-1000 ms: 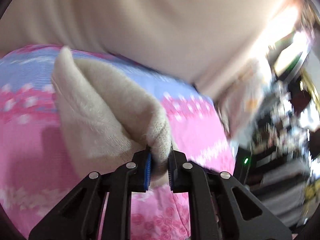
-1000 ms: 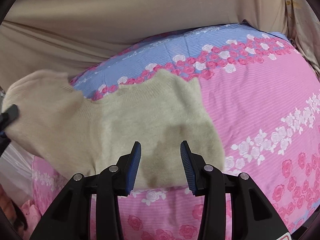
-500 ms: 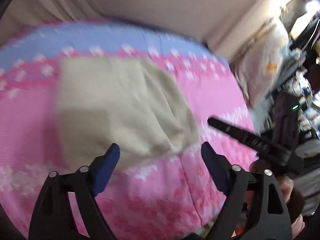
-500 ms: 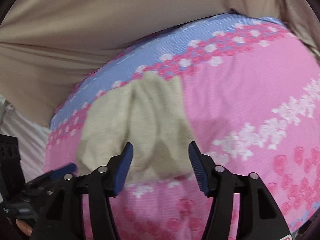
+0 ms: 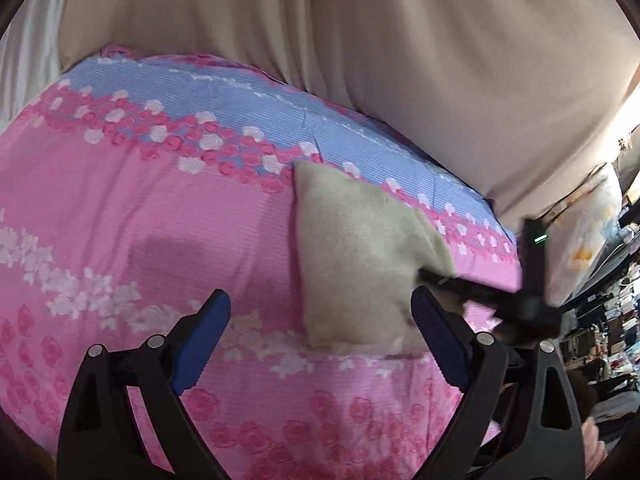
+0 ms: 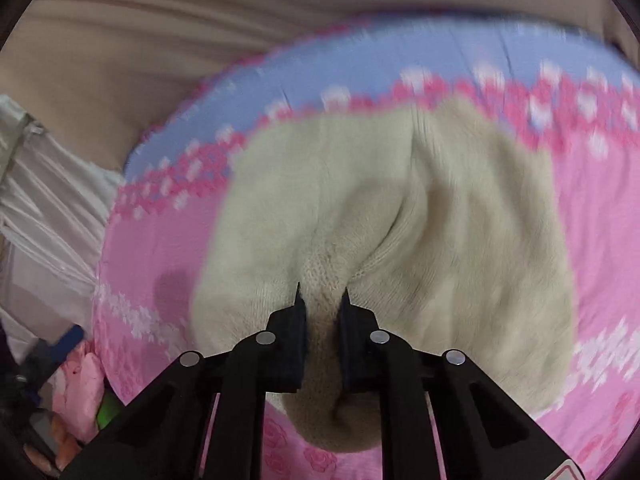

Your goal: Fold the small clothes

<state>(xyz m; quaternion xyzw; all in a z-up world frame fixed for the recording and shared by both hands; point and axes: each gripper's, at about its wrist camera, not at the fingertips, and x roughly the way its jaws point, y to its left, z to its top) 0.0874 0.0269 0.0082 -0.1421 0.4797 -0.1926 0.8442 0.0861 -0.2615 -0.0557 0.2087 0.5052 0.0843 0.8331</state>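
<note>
Pink-and-blue floral quilted bedspread (image 5: 160, 208) fills the lower frame beneath a beige draped curtain (image 5: 360, 60). Cream knitted small garment (image 5: 352, 256), partly folded, lies right of centre on the bedspread. Right gripper (image 6: 322, 300) is clenched on a bunched fold of the garment's near edge. Left gripper (image 5: 320, 312) hangs released, blue pads spread wide.

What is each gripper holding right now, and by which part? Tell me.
The right gripper is shut on the beige knit sweater, pinching a bunched fold at its near edge. The left gripper is open and holds nothing, above the floral bedspread.
</note>
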